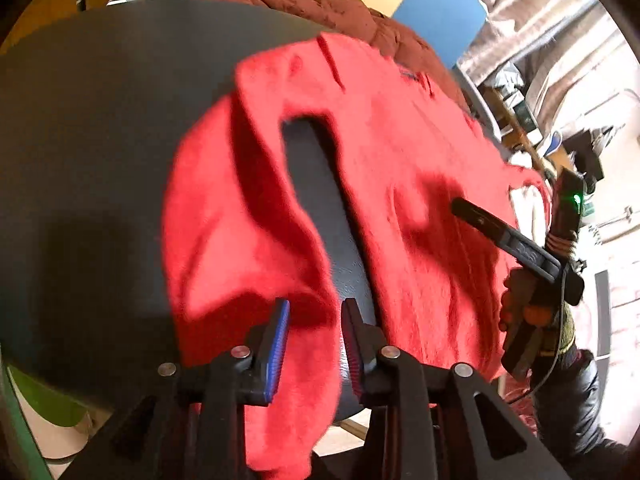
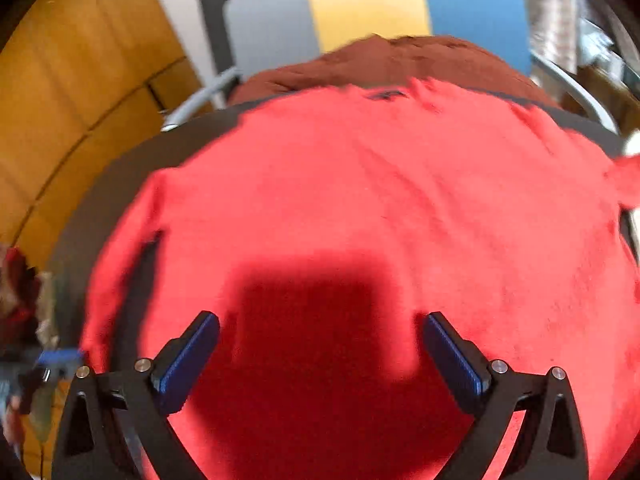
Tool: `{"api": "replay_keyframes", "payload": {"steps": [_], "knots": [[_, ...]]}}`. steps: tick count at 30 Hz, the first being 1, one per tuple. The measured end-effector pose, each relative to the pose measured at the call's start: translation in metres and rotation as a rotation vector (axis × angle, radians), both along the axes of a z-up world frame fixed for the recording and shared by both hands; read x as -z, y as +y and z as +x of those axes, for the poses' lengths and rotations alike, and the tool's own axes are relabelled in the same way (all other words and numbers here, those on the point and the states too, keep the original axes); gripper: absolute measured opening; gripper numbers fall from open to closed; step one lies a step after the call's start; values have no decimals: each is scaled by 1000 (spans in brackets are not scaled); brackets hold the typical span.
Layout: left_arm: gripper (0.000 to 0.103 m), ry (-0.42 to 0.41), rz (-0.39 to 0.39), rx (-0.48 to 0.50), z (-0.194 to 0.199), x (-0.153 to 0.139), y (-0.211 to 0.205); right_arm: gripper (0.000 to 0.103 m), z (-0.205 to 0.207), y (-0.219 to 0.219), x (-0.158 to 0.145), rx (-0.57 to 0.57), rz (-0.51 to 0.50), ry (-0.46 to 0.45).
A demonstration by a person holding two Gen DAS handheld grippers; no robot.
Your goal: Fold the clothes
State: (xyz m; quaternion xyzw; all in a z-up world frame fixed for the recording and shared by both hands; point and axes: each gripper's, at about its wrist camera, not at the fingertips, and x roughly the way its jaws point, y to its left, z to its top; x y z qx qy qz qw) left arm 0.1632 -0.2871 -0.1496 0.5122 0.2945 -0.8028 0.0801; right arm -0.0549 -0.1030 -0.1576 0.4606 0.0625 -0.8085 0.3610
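Red sweater [image 1: 400,160] spread flat on dark bench [image 1: 100,120], sleeve [image 1: 280,380] trailing between left gripper [image 1: 316,344] pads, slightly parted, unclamped; right gripper [image 2: 320,360] wide open, empty, over the body.

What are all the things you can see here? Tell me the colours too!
red sweater: one, bright red, spread on the table, one sleeve hanging off the near edge
brown-red garment: one, rust colour, bunched at the far edge of the table behind the sweater
table: one, dark grey, under the clothes
panels: grey, yellow and blue, behind the table
wooden wall: orange-brown, far left in the right view
left claw: one, black with blue pads, jaws a little apart, the sleeve between them but not pinched
right claw: one, black with blue pads, wide open over the sweater
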Motion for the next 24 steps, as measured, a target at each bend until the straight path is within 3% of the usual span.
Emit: {"api": "replay_keyframes", "payload": {"steps": [4, 8, 9, 10, 12, 16, 19, 24], "knots": [[27, -80, -195, 20, -23, 10, 24, 103, 13, 2, 6, -25, -8, 88], [26, -116, -363, 82, -34, 20, 43, 103, 8, 6, 10, -25, -25, 85], [13, -109, -373, 84, -32, 19, 41, 103, 7, 7, 10, -25, -36, 82], [8, -105, -352, 67, -30, 19, 31, 103, 7, 11, 10, -24, -46, 78], [7, -96, -311, 26, -24, 17, 10, 103, 6, 17, 8, -22, -75, 65], [7, -41, -250, -197, -3, -13, -69, 103, 3, 11, 14, -17, -99, 54], [7, -14, -268, -389, 10, -42, -129, 103, 5, 9, 14, -18, -85, 63], [12, -113, -299, -667, 1, -55, -209, 103, 10, 4, 15, -22, -38, 91]]}}
